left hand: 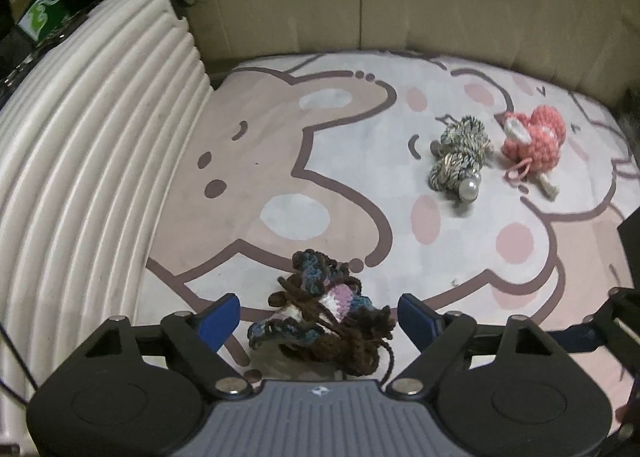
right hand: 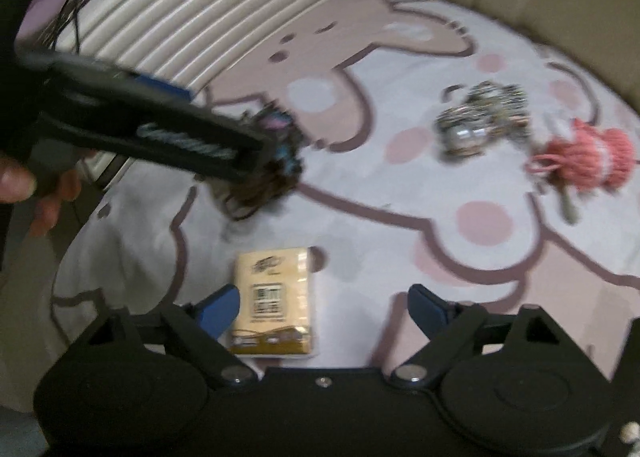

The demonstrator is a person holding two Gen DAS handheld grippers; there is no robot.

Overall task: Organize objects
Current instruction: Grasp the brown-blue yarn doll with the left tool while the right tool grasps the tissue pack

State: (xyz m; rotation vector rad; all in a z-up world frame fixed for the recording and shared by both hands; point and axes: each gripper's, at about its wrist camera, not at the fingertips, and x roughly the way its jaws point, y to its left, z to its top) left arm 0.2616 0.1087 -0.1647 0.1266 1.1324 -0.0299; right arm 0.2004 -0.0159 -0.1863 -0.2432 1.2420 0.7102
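A dark brown, blue and pink tangled yarn bundle (left hand: 324,317) lies at the lower centre of the left wrist view, between the spread blue tips of the left tongs (left hand: 319,317), which stand wide open with neither tip touching it. In the right wrist view the right tongs (right hand: 322,311) are likewise wide open, holding nothing, with a cream-yellow tissue packet (right hand: 272,303) just beside their left tip. A grey-beige twisted yarn piece with pearl beads (left hand: 460,157) and a coral-pink crocheted toy (left hand: 534,141) sit side by side at right on the cartoon-printed pink and white mat (left hand: 280,161).
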